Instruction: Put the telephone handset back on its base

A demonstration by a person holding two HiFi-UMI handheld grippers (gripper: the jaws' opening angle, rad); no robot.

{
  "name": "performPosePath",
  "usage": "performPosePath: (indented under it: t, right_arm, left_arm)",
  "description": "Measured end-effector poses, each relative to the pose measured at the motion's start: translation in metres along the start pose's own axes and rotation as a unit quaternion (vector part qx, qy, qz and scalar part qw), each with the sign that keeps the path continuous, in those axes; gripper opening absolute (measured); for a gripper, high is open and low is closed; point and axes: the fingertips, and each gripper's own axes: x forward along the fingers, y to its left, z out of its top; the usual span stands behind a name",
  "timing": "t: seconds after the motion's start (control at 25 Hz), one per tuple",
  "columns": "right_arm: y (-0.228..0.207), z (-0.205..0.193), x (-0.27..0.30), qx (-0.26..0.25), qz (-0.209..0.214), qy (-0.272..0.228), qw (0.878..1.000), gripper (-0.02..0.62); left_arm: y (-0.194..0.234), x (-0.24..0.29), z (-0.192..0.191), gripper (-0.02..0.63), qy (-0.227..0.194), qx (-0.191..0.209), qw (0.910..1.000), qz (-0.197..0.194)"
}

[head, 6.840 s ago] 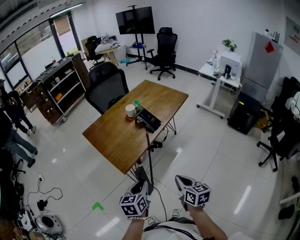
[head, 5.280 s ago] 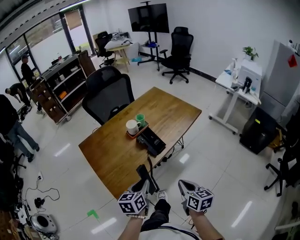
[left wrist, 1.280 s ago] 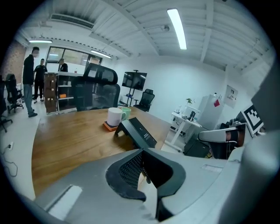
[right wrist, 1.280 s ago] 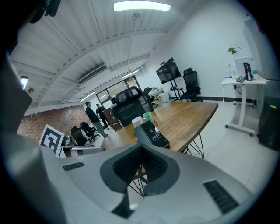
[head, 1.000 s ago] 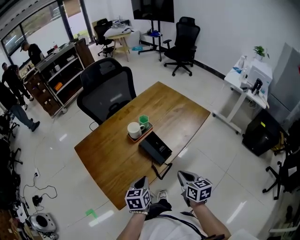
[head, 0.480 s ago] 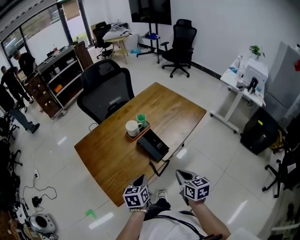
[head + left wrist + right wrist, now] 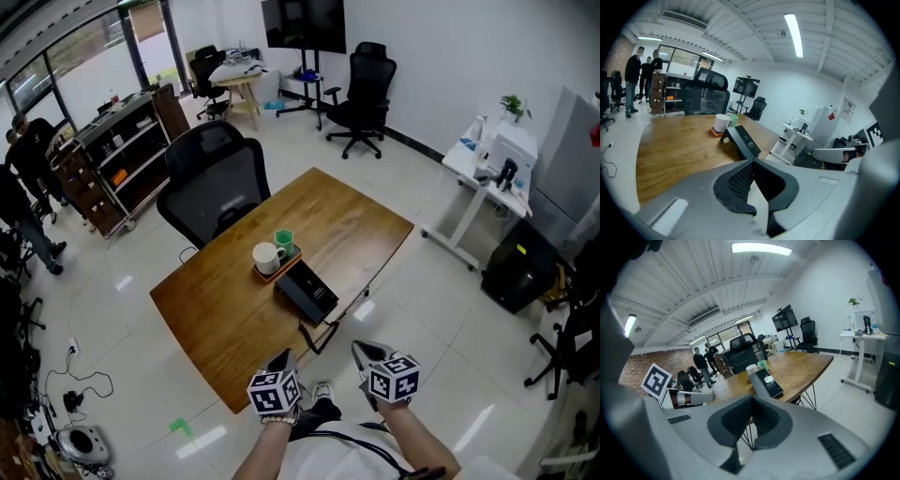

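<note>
White-tiled office floor point(image 7: 427, 309) carries a wooden table point(image 7: 220, 309). Its black telephone point(image 7: 307, 291) sits at the near edge. Short of that edge, the left gripper point(image 7: 280, 361) and right gripper point(image 7: 363, 352) hang with jaws together, empty. A white mug point(image 7: 266, 258) and a green cup point(image 7: 284, 240) stand just beyond the telephone.

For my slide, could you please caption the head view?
Left gripper and right gripper, both shut, near brown wooden table holding black telephone.

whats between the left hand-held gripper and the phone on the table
Only a bare stretch of wooden table before the telephone, shown in the left gripper view.
</note>
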Motion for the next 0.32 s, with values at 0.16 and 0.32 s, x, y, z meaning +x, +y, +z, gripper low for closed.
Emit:
performPosePath:
  t: [0.16,0.32]
  right_arm:
    - [-0.0002,0.0015,0.0011,-0.001,0.001,0.000,1.000,0.000]
    - [-0.0020,0.0035,0.0038,-0.003,-0.001,-0.001,1.000,0.000]
  left_arm:
    - [-0.0001,0.0015,0.0013,0.000,0.000,0.000,1.0000,-0.001]
    - [0.0030,0.0052,0.0068,0.000,-0.005,0.000,1.0000,-0.002]
